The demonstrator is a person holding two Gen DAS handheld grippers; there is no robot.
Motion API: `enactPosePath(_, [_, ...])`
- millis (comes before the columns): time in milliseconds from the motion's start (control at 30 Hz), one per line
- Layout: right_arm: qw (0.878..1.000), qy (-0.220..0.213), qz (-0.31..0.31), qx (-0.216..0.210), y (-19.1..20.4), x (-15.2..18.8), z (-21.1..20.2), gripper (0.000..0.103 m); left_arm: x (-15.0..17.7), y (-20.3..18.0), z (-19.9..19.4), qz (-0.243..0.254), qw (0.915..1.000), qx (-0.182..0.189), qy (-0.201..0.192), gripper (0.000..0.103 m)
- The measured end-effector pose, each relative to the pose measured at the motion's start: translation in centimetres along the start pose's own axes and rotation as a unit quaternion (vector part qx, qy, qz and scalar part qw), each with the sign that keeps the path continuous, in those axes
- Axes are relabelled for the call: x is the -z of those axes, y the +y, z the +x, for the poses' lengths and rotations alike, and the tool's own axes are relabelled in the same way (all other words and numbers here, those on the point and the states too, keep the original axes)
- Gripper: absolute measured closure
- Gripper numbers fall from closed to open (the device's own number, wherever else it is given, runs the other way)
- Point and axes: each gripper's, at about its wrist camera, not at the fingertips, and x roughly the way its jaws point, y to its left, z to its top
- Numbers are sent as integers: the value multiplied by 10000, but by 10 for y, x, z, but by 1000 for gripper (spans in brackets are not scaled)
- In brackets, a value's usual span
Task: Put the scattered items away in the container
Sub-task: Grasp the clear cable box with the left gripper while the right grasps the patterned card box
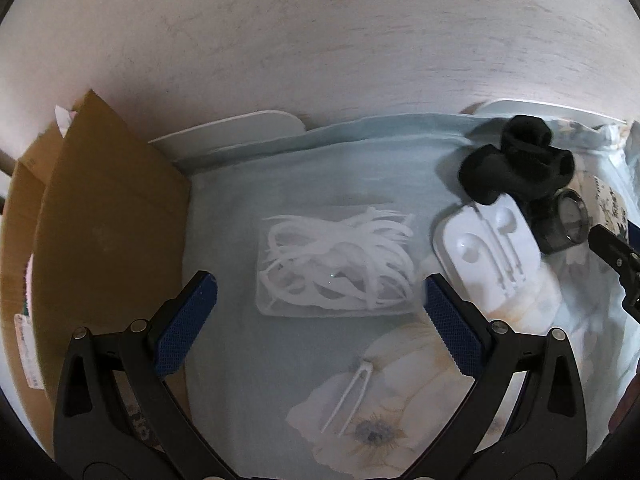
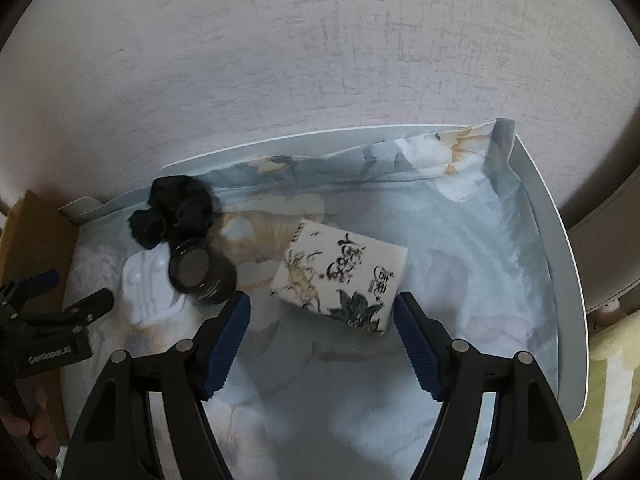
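My left gripper (image 1: 318,292) is open and empty, its jaws on either side of a clear bag of white cable ties (image 1: 340,264) lying on the floral cloth. A loose white tie (image 1: 352,396) lies nearer me. A white earphone tray (image 1: 492,252), a dark round cap (image 1: 564,220) and black rolled socks (image 1: 516,164) sit to the right. My right gripper (image 2: 322,316) is open and empty, its jaws flanking a printed white box (image 2: 340,276). The cap (image 2: 200,272), tray (image 2: 148,284) and socks (image 2: 176,208) lie to its left. The cardboard box (image 1: 108,208) stands at the left.
A pale floral cloth (image 2: 460,264) covers a white table whose rim (image 2: 560,248) shows at the right. A textured wall (image 1: 320,40) stands close behind. The left gripper (image 2: 52,308) shows at the right wrist view's left edge.
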Motion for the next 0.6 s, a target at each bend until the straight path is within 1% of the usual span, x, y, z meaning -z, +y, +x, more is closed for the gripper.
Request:
enactPosePath(133, [9999, 2, 90, 79, -1, -2, 6, 33, 0, 5, 4, -142, 9998, 150, 3, 1])
enactPosePath(333, [9999, -38, 66, 150, -4, -3, 8, 33, 1, 4, 5, -130, 9998, 165, -61, 1])
enactPosePath(500, [9996, -44, -70, 271, -2, -3, 10, 33, 5, 8, 5, -251, 9993, 291, -49, 1])
enactPosePath(567, [9992, -45, -190, 341, 0, -1, 11, 33, 8, 10, 4, -323, 9985, 426, -78, 7])
enactPosePath(600, [9991, -56, -237, 338, 0, -1, 11, 34, 9, 11, 2, -357, 9980, 509, -115, 18])
